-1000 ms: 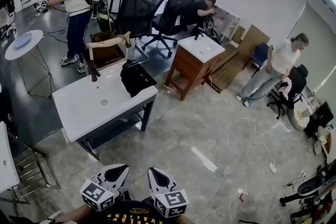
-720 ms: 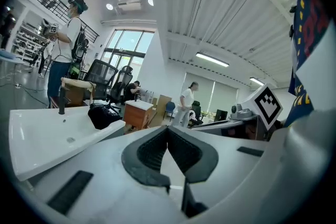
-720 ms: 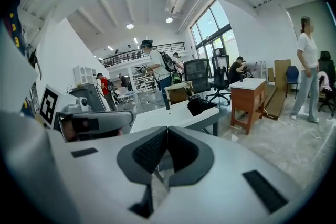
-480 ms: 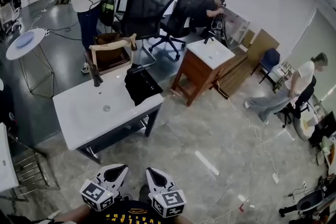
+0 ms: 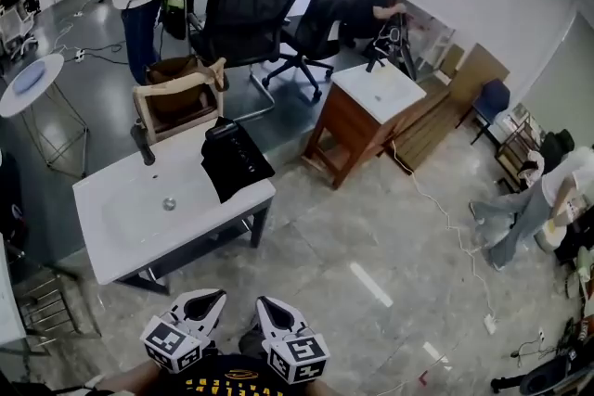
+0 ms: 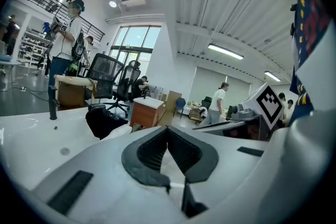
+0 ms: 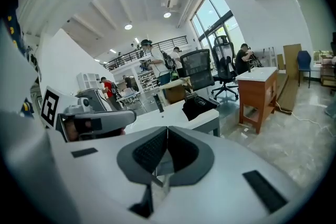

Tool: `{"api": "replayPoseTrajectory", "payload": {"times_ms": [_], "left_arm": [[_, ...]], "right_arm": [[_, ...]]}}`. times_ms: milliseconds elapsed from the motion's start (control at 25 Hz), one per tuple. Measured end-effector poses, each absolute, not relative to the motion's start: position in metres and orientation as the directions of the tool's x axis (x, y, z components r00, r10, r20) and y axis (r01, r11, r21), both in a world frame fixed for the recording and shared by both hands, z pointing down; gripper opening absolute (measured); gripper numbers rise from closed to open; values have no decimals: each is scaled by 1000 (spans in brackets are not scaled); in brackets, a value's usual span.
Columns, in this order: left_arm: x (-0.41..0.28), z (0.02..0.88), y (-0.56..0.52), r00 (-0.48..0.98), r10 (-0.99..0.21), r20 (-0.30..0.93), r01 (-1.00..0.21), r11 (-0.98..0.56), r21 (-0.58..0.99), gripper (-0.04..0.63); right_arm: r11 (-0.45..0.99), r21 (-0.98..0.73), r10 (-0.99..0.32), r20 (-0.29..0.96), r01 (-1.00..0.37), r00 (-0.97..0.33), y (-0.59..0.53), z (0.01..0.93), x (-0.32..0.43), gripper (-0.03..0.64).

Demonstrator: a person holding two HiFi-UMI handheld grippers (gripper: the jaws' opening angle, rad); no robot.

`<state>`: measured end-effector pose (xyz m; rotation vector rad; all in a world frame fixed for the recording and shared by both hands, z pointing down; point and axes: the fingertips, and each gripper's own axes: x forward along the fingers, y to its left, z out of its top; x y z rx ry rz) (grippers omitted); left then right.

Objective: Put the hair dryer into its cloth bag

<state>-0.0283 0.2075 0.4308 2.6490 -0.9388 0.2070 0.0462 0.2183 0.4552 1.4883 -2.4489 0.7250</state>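
A black cloth bag (image 5: 236, 164) lies on the right end of a white washbasin table (image 5: 111, 227), partly over its edge. A dark rounded part (image 5: 220, 128) at the bag's far end may be the hair dryer; I cannot tell it from the cloth. The bag also shows in the left gripper view (image 6: 105, 120) and the right gripper view (image 7: 199, 104). My left gripper (image 5: 210, 300) and right gripper (image 5: 268, 303) are side by side at the bottom, well short of the table. Both are shut and hold nothing (image 6: 168, 129) (image 7: 167, 129).
A black tap (image 5: 142, 145) stands at the table's back and a drain (image 5: 168, 203) sits in its basin. Behind are a wooden chair (image 5: 178, 94), office chairs (image 5: 243, 19) and a wooden cabinet (image 5: 357, 121). People stand at the back left and right. A cable (image 5: 455, 232) runs across the tiled floor.
The table and bag have drawn nearer and shifted left in the head view as I walk toward them. Both grippers stay shut and side by side. The person at right has moved away.
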Motion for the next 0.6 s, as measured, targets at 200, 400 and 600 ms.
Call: {"api": "replayPoseTrajectory", "payload": {"times_ms": [200,400,600], "left_arm": [[14,421,164,754,-613,236,-656,-722,222,3],[26,422,138,703,-657,274,-710,-671,214,3],[25,428,119,651,-686,326,-757,-618,210,3]], "right_arm": [[390,-344,-774,380,-854,-506,172,451,91,9],[406,-385,-763,356,-828,-540,138,454,111,9],[416,-430,-733,362,-801,-576,116,466,121,9]]}}
